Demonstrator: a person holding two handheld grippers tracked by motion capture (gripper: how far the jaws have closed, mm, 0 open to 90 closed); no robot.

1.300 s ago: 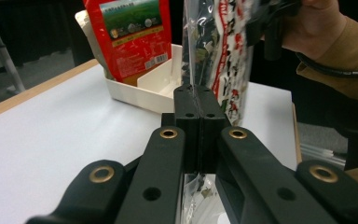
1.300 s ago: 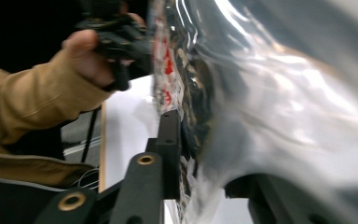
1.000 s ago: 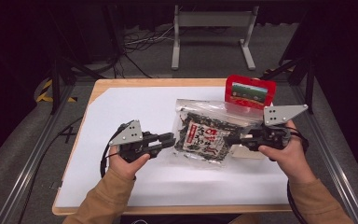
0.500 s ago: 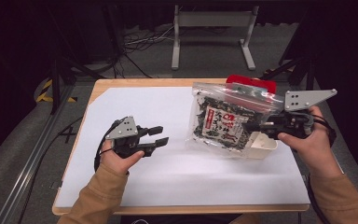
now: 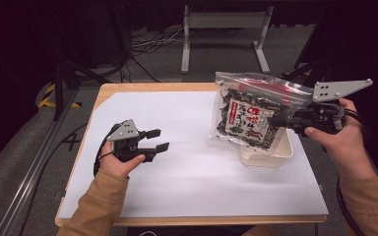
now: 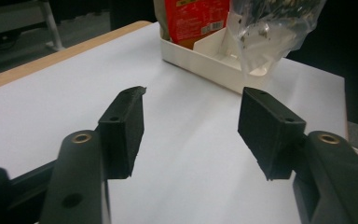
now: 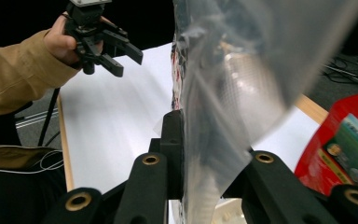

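The clear zip bag (image 5: 248,115) of dark dried food with a red-and-white label hung in the air over the far right part of the table, its lower edge dipping toward the white tray (image 5: 281,150) that stood beneath it. The right gripper (image 5: 275,121) pinched the bag's right side, jaws pressed together on the plastic film; in the right gripper view the film (image 7: 223,121) ran up between the two black jaws and blurred what lay beyond. A red packet (image 6: 193,21) stood in the far part of the tray, just behind the hanging bag. The left gripper (image 5: 157,140) hovered well apart over the near left of the white table cover (image 5: 187,182), jaws spread and holding nothing, its pads (image 6: 126,126) pointing toward the tray. The step in hand looked like lowering the bag into the tray beside the red packet. To do that well, the bag probably needed to come down slowly with its bottom edge entering the free near compartment first, so that the slack film would not catch on the tray wall or tip the packet. Since the grip sat at one edge, the bag could swing or slip; keeping the pinch firm until the bag's weight rested on the tray floor seemed wise, and the idle left gripper could steady the tray's near wall if it slid.
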